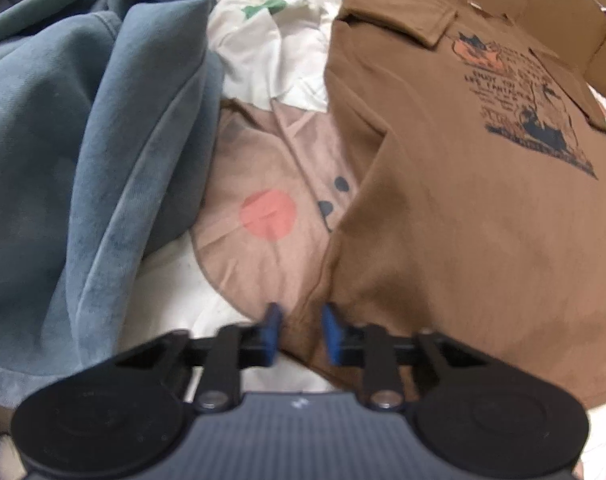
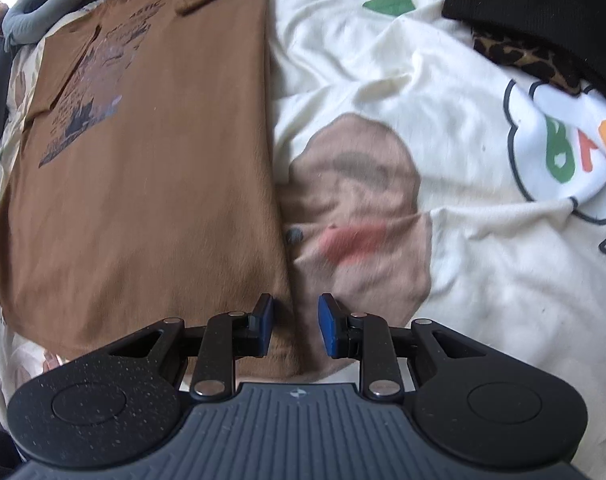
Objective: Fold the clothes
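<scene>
A brown collared T-shirt with a dark print on its chest lies spread flat on a cream printed bedsheet. My left gripper points down at the shirt's lower left corner. Its blue pads stand a little apart, with the hem's creased edge between them and no visible pinch. In the right wrist view the same T-shirt fills the left half. My right gripper hangs over the shirt's right side edge near the hem. Its pads are apart and straddle that edge without holding it.
A blue-grey velvety garment is heaped left of the shirt. A cardboard box stands beyond the collar. A black garment and a leopard-print cloth lie at the far right on the bedsheet. A person's grey sleeve shows at the top left.
</scene>
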The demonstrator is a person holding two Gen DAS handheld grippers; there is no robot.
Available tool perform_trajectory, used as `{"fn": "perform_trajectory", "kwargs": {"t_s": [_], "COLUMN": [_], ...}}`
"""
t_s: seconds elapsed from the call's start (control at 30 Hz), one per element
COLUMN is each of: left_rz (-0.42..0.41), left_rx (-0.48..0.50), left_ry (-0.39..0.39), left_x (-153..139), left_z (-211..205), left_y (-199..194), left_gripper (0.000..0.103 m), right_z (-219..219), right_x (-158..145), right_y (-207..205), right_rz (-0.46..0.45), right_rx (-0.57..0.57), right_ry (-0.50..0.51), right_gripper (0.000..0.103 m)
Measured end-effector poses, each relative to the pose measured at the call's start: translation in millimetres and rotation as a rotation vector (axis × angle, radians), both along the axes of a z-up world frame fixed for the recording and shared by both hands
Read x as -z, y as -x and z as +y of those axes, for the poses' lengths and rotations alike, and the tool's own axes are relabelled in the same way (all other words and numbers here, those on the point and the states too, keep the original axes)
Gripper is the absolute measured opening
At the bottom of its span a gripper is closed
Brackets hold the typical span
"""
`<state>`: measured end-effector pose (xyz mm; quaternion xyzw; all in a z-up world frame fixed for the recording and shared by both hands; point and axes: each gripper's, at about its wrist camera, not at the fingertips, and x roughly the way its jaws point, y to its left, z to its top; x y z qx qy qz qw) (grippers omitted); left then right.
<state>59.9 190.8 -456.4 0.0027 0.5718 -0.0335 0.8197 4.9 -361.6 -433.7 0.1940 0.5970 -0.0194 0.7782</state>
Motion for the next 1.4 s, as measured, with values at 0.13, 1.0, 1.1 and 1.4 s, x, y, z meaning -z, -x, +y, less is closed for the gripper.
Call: {"fn": "perform_trajectory", "kwargs": {"t_s": [0.13, 1.0, 1.1, 1.4], "left_rz": [-0.001, 0.066, 0.071, 0.069], "left_rx": [-0.024, -0.081, -0.078, -0.075], "left_ry": [-0.004, -0.131, -0.127, -0.107], "left_x": [-11.5, -27.7, -27.5, -38.6], "left_z": [5.1, 15.6, 13.9, 11.6], "left_y": [11.0, 17.2, 17.1, 18.4], "left_gripper": [0.009, 0.007, 0.007, 0.007], "right_z": [0.4, 3.1, 6.7, 12.8], "right_x": [-2.0, 3.9, 4.6, -8.1], "right_y": [0.6, 5.6, 3.5, -5.5], "right_rz": [0.003, 0.003, 0.006, 0.032], "right_rx": [-0.007, -0.008, -0.016, -0.051], "right_ry": [-0.005, -0.066, -0.055, -0.03], "right_gripper": [0.027, 0.028, 0.017, 0.004]}}
